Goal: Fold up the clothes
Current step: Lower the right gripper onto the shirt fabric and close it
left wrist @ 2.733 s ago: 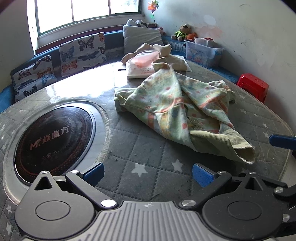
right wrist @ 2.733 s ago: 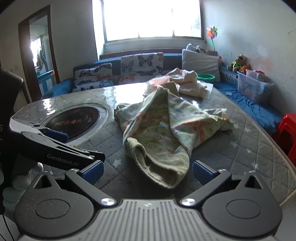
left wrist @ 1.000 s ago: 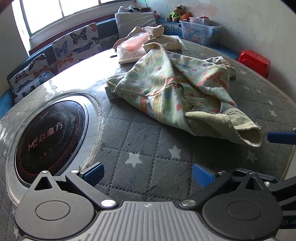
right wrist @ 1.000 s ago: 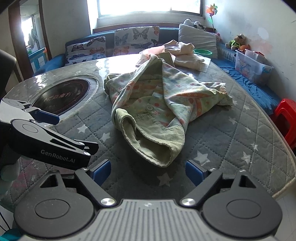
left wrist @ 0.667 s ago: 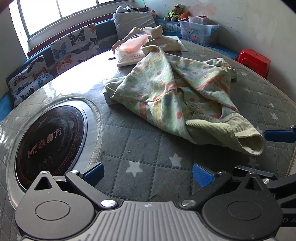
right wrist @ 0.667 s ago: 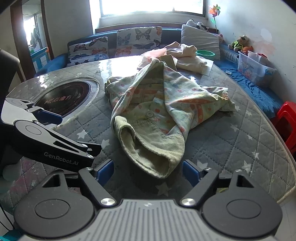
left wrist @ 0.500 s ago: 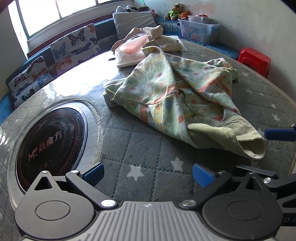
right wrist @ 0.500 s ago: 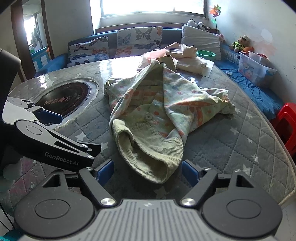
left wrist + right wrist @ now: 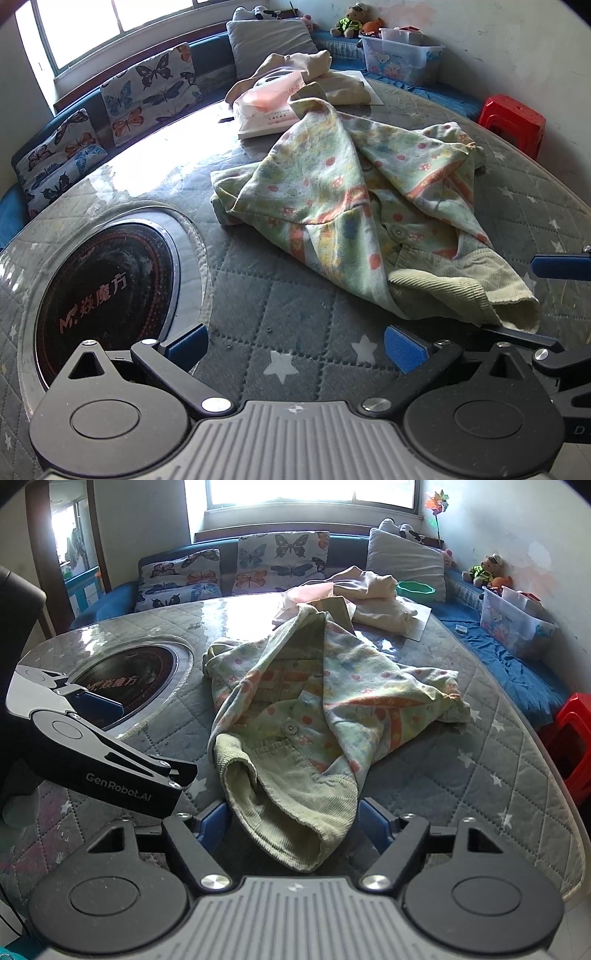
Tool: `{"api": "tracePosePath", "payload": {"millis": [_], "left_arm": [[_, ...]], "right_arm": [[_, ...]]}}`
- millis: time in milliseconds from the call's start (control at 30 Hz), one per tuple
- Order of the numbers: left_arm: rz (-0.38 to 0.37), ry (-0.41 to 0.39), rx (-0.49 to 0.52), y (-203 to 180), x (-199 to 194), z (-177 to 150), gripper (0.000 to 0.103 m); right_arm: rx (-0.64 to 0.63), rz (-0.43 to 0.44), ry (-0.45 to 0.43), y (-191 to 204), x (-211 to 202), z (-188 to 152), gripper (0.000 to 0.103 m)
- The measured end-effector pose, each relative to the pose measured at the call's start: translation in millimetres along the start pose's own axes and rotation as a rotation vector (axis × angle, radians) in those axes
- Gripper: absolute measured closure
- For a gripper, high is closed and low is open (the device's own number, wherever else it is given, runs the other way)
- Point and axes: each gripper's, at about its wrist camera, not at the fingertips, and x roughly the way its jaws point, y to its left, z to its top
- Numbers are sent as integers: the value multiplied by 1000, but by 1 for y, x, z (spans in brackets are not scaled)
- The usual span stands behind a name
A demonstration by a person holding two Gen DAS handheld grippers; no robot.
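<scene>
A crumpled pale green child's garment (image 9: 351, 206) with red and yellow dots and a corduroy cuff lies on the quilted round table (image 9: 288, 306). In the right wrist view the garment (image 9: 314, 701) fills the middle, and its corduroy cuff (image 9: 295, 812) lies between the spread blue pads of my right gripper (image 9: 291, 827), which is open around it. My left gripper (image 9: 295, 341) is open and empty over bare quilt, left of the cuff. Its body shows in the right wrist view (image 9: 99, 749) at the left.
A round black cooktop (image 9: 99, 280) is set into the table at the left. A tissue pack (image 9: 269, 107) and beige clothes (image 9: 325, 74) lie at the far side. A cushioned bench, a plastic box (image 9: 402, 59) and a red stool (image 9: 513, 122) surround the table.
My right gripper has moved forward until the corduroy cuff lies between its open fingers. My left gripper has drifted slightly and stays open.
</scene>
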Motion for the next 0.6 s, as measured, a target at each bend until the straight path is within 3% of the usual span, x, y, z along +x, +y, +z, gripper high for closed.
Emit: {"api": "tracePosePath", "payload": {"millis": [600], "left_arm": [[17, 1, -13, 15, -6, 15, 0]], "right_arm": [[-53, 39, -45, 3, -14, 25, 27]]}}
